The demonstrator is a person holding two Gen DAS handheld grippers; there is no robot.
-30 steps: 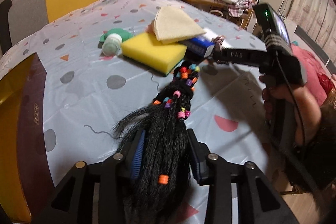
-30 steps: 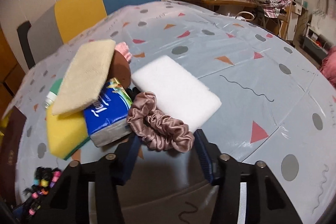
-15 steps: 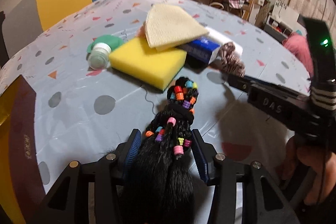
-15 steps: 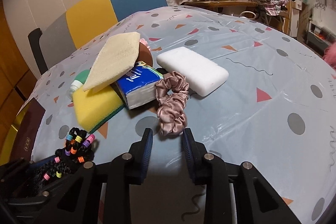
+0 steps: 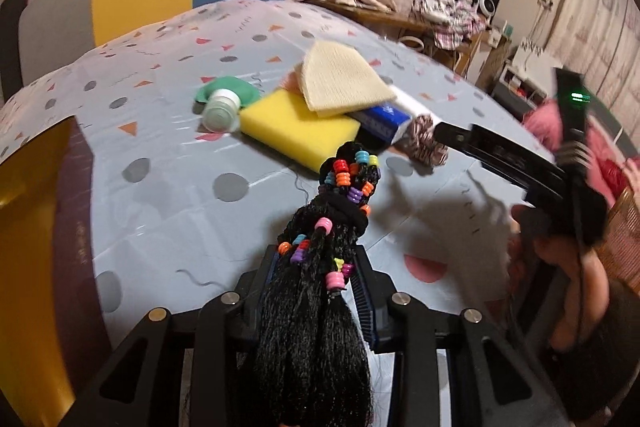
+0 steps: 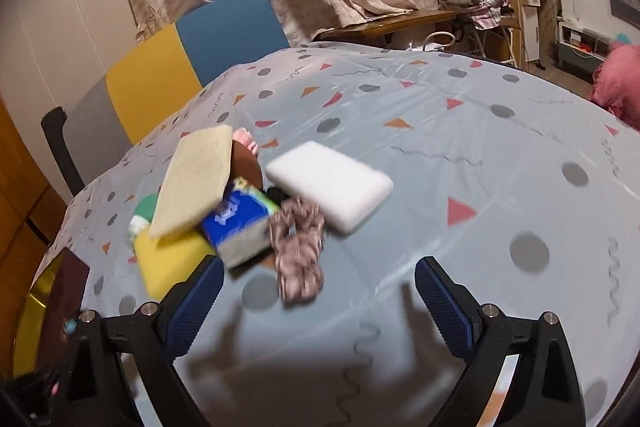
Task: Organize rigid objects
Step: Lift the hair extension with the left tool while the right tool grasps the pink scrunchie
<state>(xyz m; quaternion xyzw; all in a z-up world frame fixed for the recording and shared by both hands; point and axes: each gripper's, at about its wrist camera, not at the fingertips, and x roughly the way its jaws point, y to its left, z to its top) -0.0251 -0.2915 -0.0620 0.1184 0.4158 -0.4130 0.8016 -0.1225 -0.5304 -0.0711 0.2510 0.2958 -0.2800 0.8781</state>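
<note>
Left gripper point(image 5: 316, 287): its fingers are clamped on a black braided hairpiece point(image 5: 320, 267) strung with coloured beads. The braid's beaded end projects forward past the fingertips, above the tabletop point(image 5: 160, 195); the loose black strands fall back over the gripper body.

Right gripper point(image 6: 316, 287): its jaws are opening and stand wide, with nothing between the pads. A mauve satin scrunchie point(image 6: 298, 247) lies on the tabletop just ahead of the fingers, free of them (motion blur softens its outline).

Cluster of items at mid-table, seen from the right wrist view:
- white rectangular block point(image 6: 330, 183), flat, touching the scrunchie's far side
- blue tissue pack point(image 6: 240, 223), just left of the scrunchie
- yellow sponge point(image 6: 168, 259), left of the tissue pack
- beige cloth pad point(image 6: 196, 183), tilted, resting over the sponge and tissue pack
- a brown rounded object point(image 6: 246, 165) with a pink item behind it; neither can be identified
- green-and-white bottle point(image 5: 220, 107) on its side, at the sponge's far left, cap toward the left wrist camera

A dark maroon and gold box point(image 5: 36, 227) occupies the left edge of the tabletop. A chair point(image 6: 180, 63) with grey, yellow and blue back panels stands beyond the table. A hand point(image 5: 560, 259) holds the right gripper's handle at the right of the left wrist view
</note>
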